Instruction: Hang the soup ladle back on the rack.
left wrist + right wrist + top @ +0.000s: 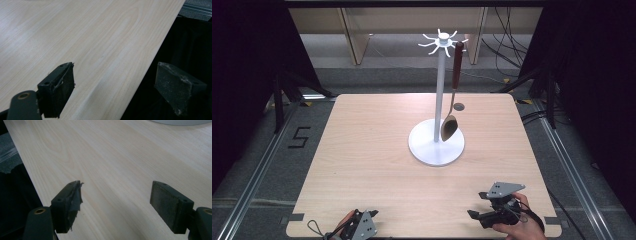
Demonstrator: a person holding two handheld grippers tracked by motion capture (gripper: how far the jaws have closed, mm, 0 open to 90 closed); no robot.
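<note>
**Ana:** Spoon first: where is it, and why there?

**Ben:** It hangs from one of the white hooks at the top of the stand, dark red handle up, bowl down, just above the round base and close beside the pole. Hung that way it dangles free, so I'd judge a gripper could close on the handle from the side without anything in the way.

**Ana:** And the grippers?

**Ben:** Both sit low at the near edge of the bench, well apart from the stand. The left gripper has its jaws spread wide with nothing between them; one jaw is over the wood, the other past the bench edge over the dark. The right gripper is spread as well, empty, aimed across bare wood with a sliver of the stand's base at the top of its view.

**Ana:** Why hold them back like that?

**Ben:** It reads as a resting pose. The right one is nearer the stand's side, so I'd guess it suits a reach for the spoon better.

**Ana:** Any risk?

**Ben:** The spoon may swing on its hook if nudged.
</note>
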